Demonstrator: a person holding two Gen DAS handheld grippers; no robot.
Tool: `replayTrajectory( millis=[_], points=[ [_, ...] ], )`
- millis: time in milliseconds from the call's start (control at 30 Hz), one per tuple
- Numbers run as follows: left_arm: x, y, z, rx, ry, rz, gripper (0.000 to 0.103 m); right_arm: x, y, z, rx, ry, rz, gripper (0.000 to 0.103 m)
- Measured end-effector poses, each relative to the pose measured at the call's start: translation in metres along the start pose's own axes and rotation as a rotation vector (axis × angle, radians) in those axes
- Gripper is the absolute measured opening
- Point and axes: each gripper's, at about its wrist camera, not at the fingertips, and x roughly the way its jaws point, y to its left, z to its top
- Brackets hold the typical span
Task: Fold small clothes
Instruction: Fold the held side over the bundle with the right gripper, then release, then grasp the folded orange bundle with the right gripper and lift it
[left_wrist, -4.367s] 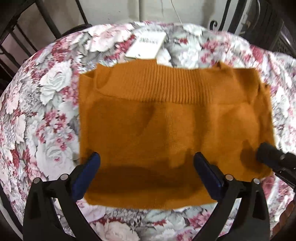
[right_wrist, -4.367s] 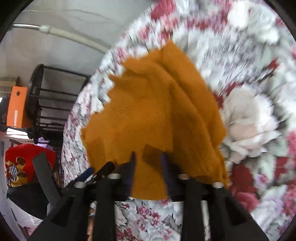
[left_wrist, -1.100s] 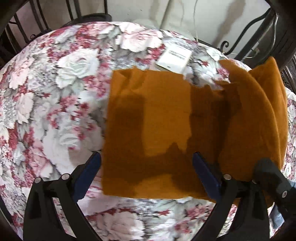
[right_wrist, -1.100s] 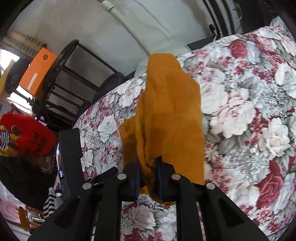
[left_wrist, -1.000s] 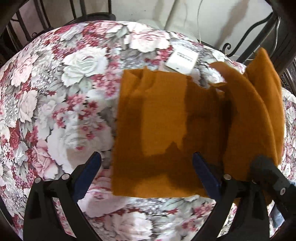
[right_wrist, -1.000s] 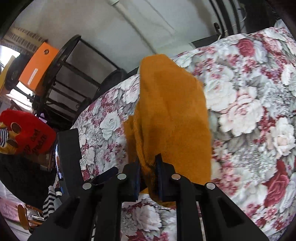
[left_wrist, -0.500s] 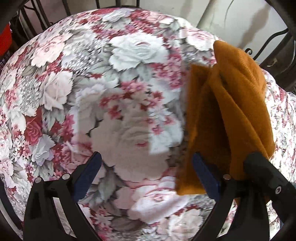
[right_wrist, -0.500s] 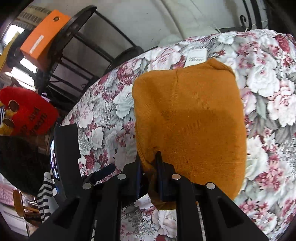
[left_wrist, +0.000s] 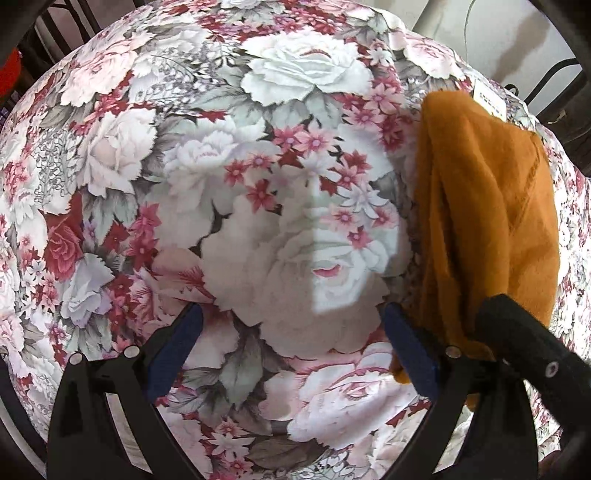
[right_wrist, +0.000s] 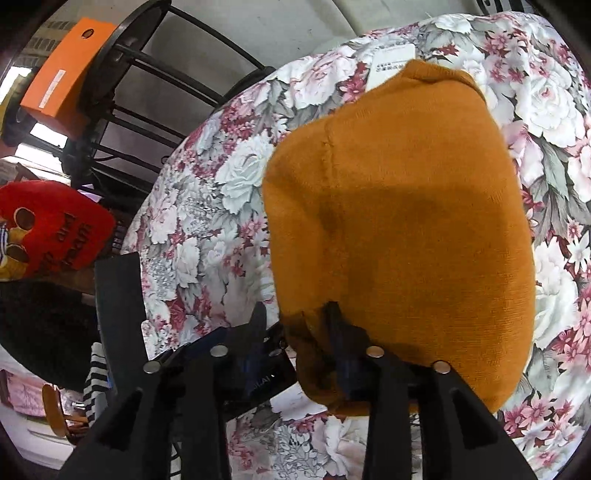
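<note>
A mustard-orange knit garment (right_wrist: 399, 229) lies folded over on the flowered tablecloth (left_wrist: 258, 147); its white tag (right_wrist: 391, 66) pokes out at the far edge. In the left wrist view the garment (left_wrist: 484, 229) is bunched at the right. My right gripper (right_wrist: 295, 332) has its jaws parted around the garment's near edge, no longer clamping it. My left gripper (left_wrist: 291, 347) is open wide over bare cloth, left of the garment, holding nothing. The right gripper's black body (left_wrist: 532, 354) shows beside it.
A black metal rack (right_wrist: 122, 92) with an orange box (right_wrist: 62, 85) stands beyond the table's left edge. A red plush item (right_wrist: 51, 229) sits lower left. Dark metal chair frames (left_wrist: 554, 74) stand behind the table.
The right gripper carried the garment's right side over to the left, folding it in half, and its jaws have parted. The left gripper swung left off the garment, staying open.
</note>
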Motion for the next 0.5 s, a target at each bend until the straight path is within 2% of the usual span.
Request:
replayTrajectory(
  millis=[67,200,233,267,400,500],
  points=[
    [-0.007,0.01,0.002,-0.007,-0.009,0.004,0.096,-0.006,0.002,0.002,-0.003,-0.009,0.016,0.041],
    [-0.029,0.024,0.004,-0.025,-0.044,-0.026,0.095,-0.029,0.006,0.008,0.008,-0.055,0.064,0.041],
    [-0.03,0.03,0.02,-0.022,-0.051,-0.035,0.096,-0.034,0.006,0.008,0.006,-0.067,0.066,0.041],
    [-0.036,0.029,0.021,-0.014,-0.062,-0.044,0.096,-0.04,0.006,0.009,0.001,-0.078,0.064,0.041],
    [-0.045,0.017,0.023,0.039,-0.08,-0.047,0.096,-0.062,-0.002,0.007,-0.028,-0.114,0.003,0.039],
    [-0.043,0.005,0.018,0.07,-0.07,-0.012,0.096,-0.07,-0.018,0.002,-0.024,-0.12,-0.044,0.034]
  ],
)
